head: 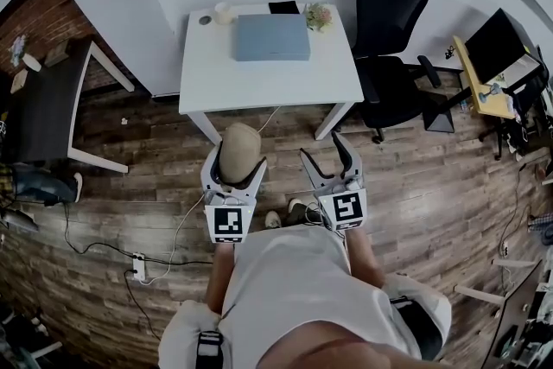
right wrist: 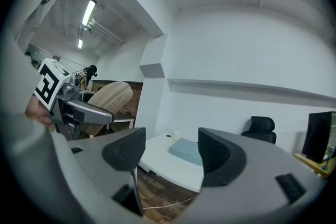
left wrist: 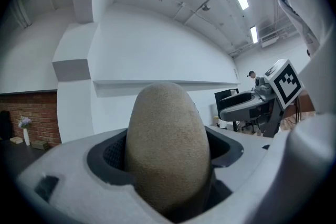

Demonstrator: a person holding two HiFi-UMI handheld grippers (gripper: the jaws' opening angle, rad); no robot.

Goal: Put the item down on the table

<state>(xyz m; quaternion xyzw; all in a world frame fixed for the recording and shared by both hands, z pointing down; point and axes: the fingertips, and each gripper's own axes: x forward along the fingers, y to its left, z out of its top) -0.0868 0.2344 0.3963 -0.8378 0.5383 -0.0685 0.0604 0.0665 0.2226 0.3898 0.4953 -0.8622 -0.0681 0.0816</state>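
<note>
Plainly, the left gripper (head: 233,173) has its fingers (left wrist: 111,157) closed on the item (head: 238,147), a tan, egg-shaped thing with a fine, grainy, matte surface that stands upright out of the grey moulded pads. It is held over the wood-plank floor (head: 432,203), just in front of the near edge of the white counter (head: 259,82) and not on it. The right gripper (head: 321,147) hangs beside it with its dark, rounded fingers (right wrist: 126,149) spread wide and nothing between them; only the counter shows through the gap. On the counter's far half lies a flat, blue-grey rectangular case (head: 271,36), with a small pale cup (head: 224,11), a dark round disc (head: 205,20), a thin black slab (head: 283,7) and a little bunch of flowers (head: 317,15) along the back edge; the near half is bare. A black office chair (head: 389,39) stands just right of the counter, a dark table (head: 43,108) is well off to the left, and a white power strip (head: 138,266) with its cable lies on the floor at the person's left
</note>
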